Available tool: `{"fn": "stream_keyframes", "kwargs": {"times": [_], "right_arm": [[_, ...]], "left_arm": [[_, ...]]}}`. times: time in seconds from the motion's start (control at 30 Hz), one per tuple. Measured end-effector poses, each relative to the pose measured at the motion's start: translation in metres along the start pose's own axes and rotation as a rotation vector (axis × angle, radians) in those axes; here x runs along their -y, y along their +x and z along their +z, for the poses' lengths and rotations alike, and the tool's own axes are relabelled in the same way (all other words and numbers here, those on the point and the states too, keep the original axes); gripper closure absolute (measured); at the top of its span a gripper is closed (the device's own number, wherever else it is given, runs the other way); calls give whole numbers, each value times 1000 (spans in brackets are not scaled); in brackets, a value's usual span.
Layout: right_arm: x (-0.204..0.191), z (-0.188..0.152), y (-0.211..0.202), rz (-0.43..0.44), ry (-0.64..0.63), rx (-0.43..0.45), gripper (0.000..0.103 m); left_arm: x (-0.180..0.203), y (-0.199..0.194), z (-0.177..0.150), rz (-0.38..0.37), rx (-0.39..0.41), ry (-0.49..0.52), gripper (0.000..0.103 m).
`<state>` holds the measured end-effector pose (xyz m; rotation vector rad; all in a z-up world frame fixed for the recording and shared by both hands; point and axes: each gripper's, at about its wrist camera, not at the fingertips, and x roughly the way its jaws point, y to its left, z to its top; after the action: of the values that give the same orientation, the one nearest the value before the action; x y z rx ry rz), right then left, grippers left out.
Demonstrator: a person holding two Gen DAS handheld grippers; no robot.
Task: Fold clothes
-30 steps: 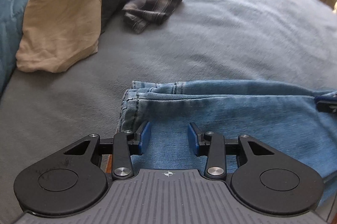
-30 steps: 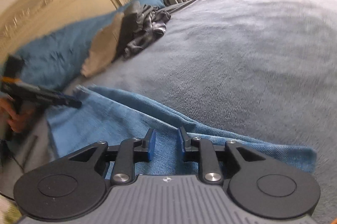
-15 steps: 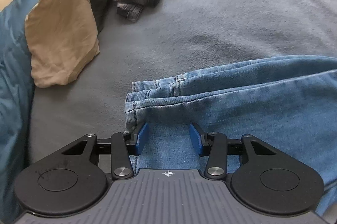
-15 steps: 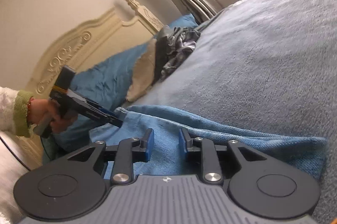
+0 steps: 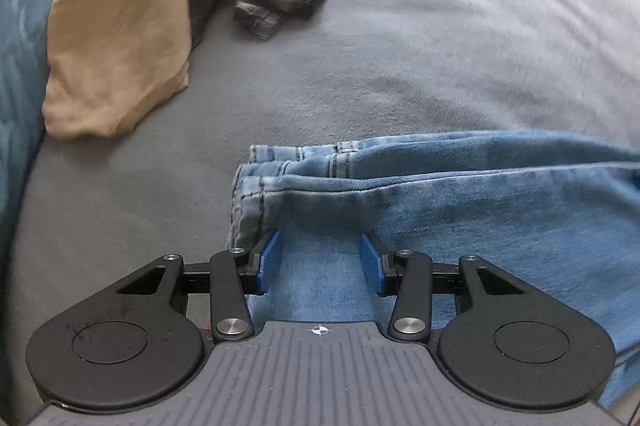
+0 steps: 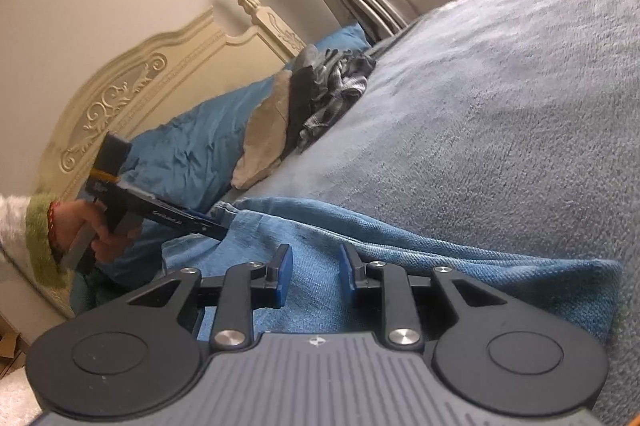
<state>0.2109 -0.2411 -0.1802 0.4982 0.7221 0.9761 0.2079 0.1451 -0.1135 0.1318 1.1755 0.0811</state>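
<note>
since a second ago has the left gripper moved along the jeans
Cannot tell. The left gripper sits over the same hem corner of the jeans as before; only the tan pillow shifts in view, so mostly the camera tilted.

Readable text: none.
Left gripper [image 6: 218,228] body, left of the right gripper's jaws: a short line of white lettering, too small and blurred to read.
Crosshair marks on the grey housings behind the jaws: symbols only, no letters.
</note>
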Motion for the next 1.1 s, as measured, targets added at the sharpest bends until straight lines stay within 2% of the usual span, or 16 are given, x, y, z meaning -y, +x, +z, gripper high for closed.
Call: {"fn": "stream_keyframes", "kwargs": {"times": [0.17,0.3,0.37,0.47,0.57,0.67,0.73,0.77,0.87,0.97,1.1], "right_arm": [[-15,10,11,-88,-32,-88,76],[-30,18,20,-174,-58,-157,76],[-42,26,27,-242,-57,-205,76],[-58,39,39,-331,-26,-287,67],[-84,51,47,-437,-61,-347,66],[-110,43,34,-449,-109,-292,66],[-128,38,25,-455,-141,-254,66],[-131,29,24,-465,-137,-245,66],[-131,-1,24,-504,-120,-225,66],[-124,-32,29,-551,-133,-200,66],[-131,-37,15,-578,-132,-133,66]], "left_arm": [[-12,-1,-24,-70,154,-28,58],[-18,-3,-35,-96,261,-62,57],[-16,-14,-41,-67,324,-80,58],[-7,-40,-54,-2,431,-109,56],[2,-68,-75,-20,499,-156,54],[9,-72,-100,-69,512,-203,54],[13,-62,-111,-71,487,-206,54],[14,-54,-115,-55,468,-208,54],[16,-34,-121,22,478,-161,54],[21,-32,-118,66,491,-94,52],[19,-30,-118,71,492,-116,51]]}}
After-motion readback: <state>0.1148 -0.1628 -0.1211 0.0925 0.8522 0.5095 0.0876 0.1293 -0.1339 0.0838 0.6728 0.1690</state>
